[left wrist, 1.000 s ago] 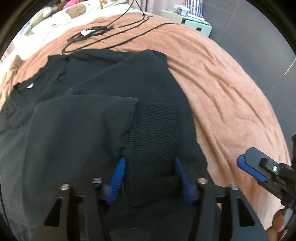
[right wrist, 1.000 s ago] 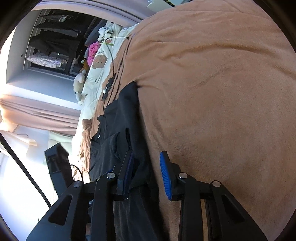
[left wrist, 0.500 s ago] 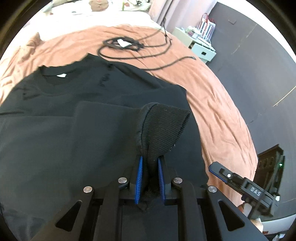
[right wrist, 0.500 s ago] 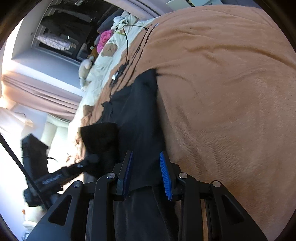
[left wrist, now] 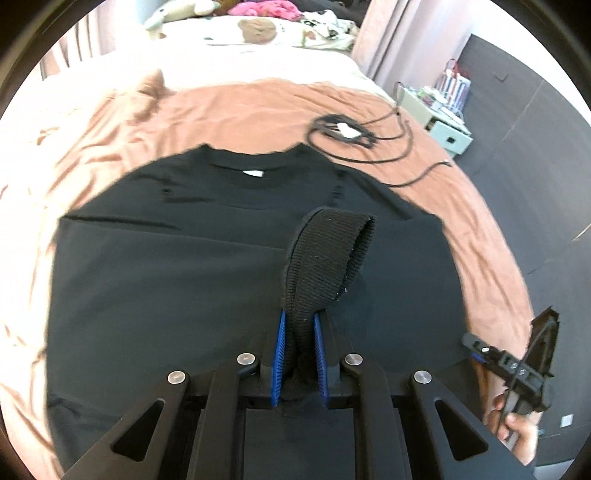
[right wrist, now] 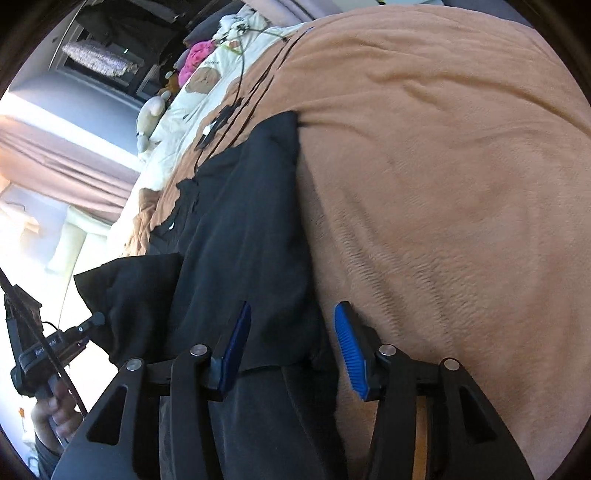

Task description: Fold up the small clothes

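A black long-sleeved top lies spread on a brown blanket, collar at the far side. My left gripper is shut on the ribbed cuff of one sleeve, which stands up in a loop above the top's body. In the right wrist view the top's side edge lies between the fingers of my right gripper. Its jaws are opening and the blue pads stand clear of the cloth. The left gripper holds its dark sleeve up at the lower left there. The right gripper shows at the blanket's right edge.
A coiled black cable lies on the blanket beyond the collar. Past it are a cream duvet with plush toys and a white bedside stand. A hand holds the right gripper near the bed's edge. Bare blanket stretches to the right of the top.
The left gripper closed on the cuff, lifted it and carried it over the top's body. The right gripper's jaws widened, letting go of the top's edge.
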The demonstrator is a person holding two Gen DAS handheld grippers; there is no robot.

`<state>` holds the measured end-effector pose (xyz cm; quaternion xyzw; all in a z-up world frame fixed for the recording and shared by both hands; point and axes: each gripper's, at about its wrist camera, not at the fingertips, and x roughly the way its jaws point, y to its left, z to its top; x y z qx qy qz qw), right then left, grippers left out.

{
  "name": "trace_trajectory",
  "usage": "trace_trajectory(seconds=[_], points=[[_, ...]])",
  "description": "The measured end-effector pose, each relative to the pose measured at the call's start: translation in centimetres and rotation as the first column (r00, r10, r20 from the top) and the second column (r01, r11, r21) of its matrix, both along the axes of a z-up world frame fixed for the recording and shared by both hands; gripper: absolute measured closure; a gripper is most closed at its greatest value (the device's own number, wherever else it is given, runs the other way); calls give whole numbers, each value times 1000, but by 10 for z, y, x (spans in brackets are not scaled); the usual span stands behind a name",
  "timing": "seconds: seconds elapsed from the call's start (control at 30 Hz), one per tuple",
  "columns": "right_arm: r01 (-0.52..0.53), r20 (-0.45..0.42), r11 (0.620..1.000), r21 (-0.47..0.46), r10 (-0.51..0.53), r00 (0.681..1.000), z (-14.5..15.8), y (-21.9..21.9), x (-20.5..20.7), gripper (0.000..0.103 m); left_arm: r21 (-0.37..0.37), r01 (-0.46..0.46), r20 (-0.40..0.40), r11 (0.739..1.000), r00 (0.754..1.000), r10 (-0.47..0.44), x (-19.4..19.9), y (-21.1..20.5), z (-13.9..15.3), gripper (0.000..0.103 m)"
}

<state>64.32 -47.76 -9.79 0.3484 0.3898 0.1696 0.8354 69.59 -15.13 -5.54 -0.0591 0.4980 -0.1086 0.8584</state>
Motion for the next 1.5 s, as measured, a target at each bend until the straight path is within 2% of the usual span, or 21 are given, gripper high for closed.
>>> trace_trajectory(seconds=[0.23, 0.37, 0.47, 0.57, 0.77, 0.9, 1.03, 1.13, 1.17, 1.2, 1.23, 1.43, 1.5], points=[[13, -1, 1000, 8, -13, 1000, -2, 4, 3, 58, 33, -103, 31, 994, 994, 102, 0, 61, 6, 88], [13, 0, 1000, -2, -13, 1000, -5, 3, 2, 58, 53, -163, 15, 985, 987, 162, 0, 92, -4, 89], [28, -14, 999, 44, -27, 1000, -9, 0, 2, 58, 48, -201, -11, 978, 979, 202, 1, 113, -17, 89], [25, -17, 998, 58, -24, 1000, -13, -3, 2, 58, 70, -223, -32, 972, 974, 226, -3, 125, -30, 89], [17, -10, 1000, 4, -17, 1000, -10, 1, 1, 58, 73, -252, -87, 965, 962, 258, -9, 146, -56, 90], [7, -4, 999, -42, -7, 1000, -3, 6, 0, 58, 54, -259, -105, 964, 959, 263, -13, 150, -64, 90], [-7, -7, 1000, -28, 7, 1000, -1, 6, 0, 58, 56, -252, -115, 966, 960, 257, -12, 148, -70, 89], [-16, -3, 998, -53, 16, 1000, -1, 8, 2, 58, 44, -260, -122, 965, 957, 264, -12, 148, -73, 89], [-21, 0, 997, -69, 21, 1000, 0, 10, 2, 59, 40, -264, -124, 964, 956, 267, -13, 149, -74, 89], [-22, 4, 995, -97, 22, 1000, 2, 11, 1, 67, 34, -266, -126, 963, 955, 268, -13, 149, -74, 89], [-27, -3, 991, -127, 27, 1000, 3, 14, 2, 97, 29, -266, -127, 964, 955, 268, -13, 148, -74, 89], [8, 3, 991, -135, -8, 1000, 10, 10, -4, 100, -25, -242, -112, 970, 965, 238, -17, 143, -65, 89], [26, 8, 989, -143, -25, 1000, 13, 8, -6, 100, -13, -250, -121, 968, 962, 247, -16, 145, -67, 89]])
